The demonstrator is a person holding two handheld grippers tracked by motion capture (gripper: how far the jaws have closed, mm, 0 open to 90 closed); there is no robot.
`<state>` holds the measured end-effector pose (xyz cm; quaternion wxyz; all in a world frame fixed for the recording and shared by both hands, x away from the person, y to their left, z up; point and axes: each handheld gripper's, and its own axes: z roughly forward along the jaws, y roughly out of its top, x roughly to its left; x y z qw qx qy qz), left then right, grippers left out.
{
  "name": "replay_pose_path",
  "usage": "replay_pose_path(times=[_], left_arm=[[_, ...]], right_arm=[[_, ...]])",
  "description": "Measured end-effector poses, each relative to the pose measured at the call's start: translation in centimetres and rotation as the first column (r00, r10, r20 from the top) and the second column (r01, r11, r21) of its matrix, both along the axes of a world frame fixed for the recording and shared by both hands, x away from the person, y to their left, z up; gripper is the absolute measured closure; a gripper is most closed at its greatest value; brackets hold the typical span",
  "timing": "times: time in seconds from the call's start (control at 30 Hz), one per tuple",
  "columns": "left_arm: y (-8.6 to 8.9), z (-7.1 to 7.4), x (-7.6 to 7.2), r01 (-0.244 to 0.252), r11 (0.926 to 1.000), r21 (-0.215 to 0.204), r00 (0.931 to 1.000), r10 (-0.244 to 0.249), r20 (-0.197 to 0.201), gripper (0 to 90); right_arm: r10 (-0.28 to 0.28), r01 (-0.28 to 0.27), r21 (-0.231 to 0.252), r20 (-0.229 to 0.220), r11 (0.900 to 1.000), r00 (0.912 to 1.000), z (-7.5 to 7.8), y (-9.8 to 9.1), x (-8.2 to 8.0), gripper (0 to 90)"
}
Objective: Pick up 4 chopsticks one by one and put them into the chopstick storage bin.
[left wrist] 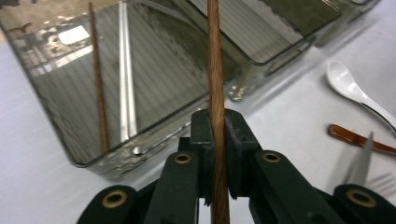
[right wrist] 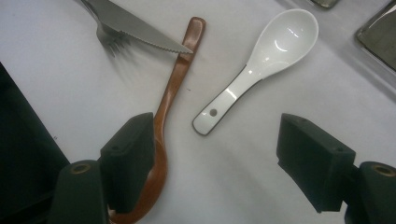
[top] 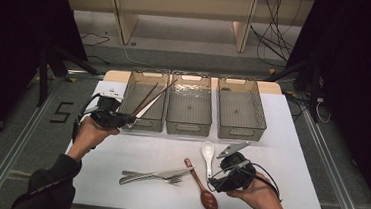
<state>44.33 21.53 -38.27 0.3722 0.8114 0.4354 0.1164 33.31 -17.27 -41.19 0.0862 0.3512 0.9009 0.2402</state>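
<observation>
The left tongs [top: 122, 120] are clamped tight on a brown wooden chopstick [left wrist: 216, 84], which runs up between the two black jaws and out over the leftmost bin [top: 130, 92], the first of three clear grey bins standing in a row at the far side of the white desk [top: 294, 158]. Inside that bin lie another brown chopstick [left wrist: 97, 79] and a metal one [left wrist: 125, 74], both slanting along its floor. The middle bin [top: 189, 104] and the right bin [top: 241, 108] stand just beside it. The right tongs [top: 229, 160] hover low over the desk near its front edge with jaws spread wide and nothing between the pads; a white ceramic spoon [right wrist: 261, 65] lies on the desk between the jaws, and a brown wooden spoon [right wrist: 170, 98] passes under the left-hand jaw in the right gripper view. A knife [right wrist: 135, 28] rests across a fork [right wrist: 107, 35], its tip touching the wooden spoon's handle.
</observation>
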Motion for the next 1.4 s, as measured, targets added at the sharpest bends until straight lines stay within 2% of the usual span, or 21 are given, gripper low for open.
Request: replay_pose_path(times=[0.17, 0.5, 0.77, 0.9, 1.13, 1.4], left_arm=[[0.6, 0.0, 1.1, -0.039, 0.9992, -0.007, 0.9992, 0.039, -0.009, 82.9], [0.5, 0.3, 3.8, -0.075, 0.9972, 0.003, 0.9966, 0.075, -0.032, 82.9], [0.2, 0.1, 6.1, -0.111, 0.9936, 0.023, 0.9919, 0.112, -0.06, 82.9], [0.1, -0.3, 7.1, -0.139, 0.9897, 0.035, 0.9869, 0.141, -0.078, 82.9], [0.3, -1.2, 8.1, -0.175, 0.9836, 0.045, 0.9781, 0.178, -0.107, 82.7], [0.0, -2.2, 8.8, -0.189, 0.981, 0.045, 0.9752, 0.193, -0.109, 82.2]], right_arm=[[0.004, -0.004, 0.0, 0.002, 1.0, 1.0, 0.0, 0.0, 0.0, 29.0], [-0.003, 0.003, 0.005, -0.005, 1.0, 1.0, 0.0, 0.0, 0.0, 29.0], [-0.009, 0.009, 0.016, -0.003, 0.9998, 1.0, 0.0, 0.0, 0.0, 27.9], [-0.006, 0.006, 0.017, -0.003, 0.9998, 1.0, 0.1, 0.0, 0.0, 27.6], [-0.006, 0.006, 0.017, -0.006, 0.9998, 1.0, 0.0, 0.0, 0.0, 27.7], [0.01, -0.01, 0.016, -0.002, 0.9998, 0.9999, 0.0, 0.1, 0.0, 27.7]])
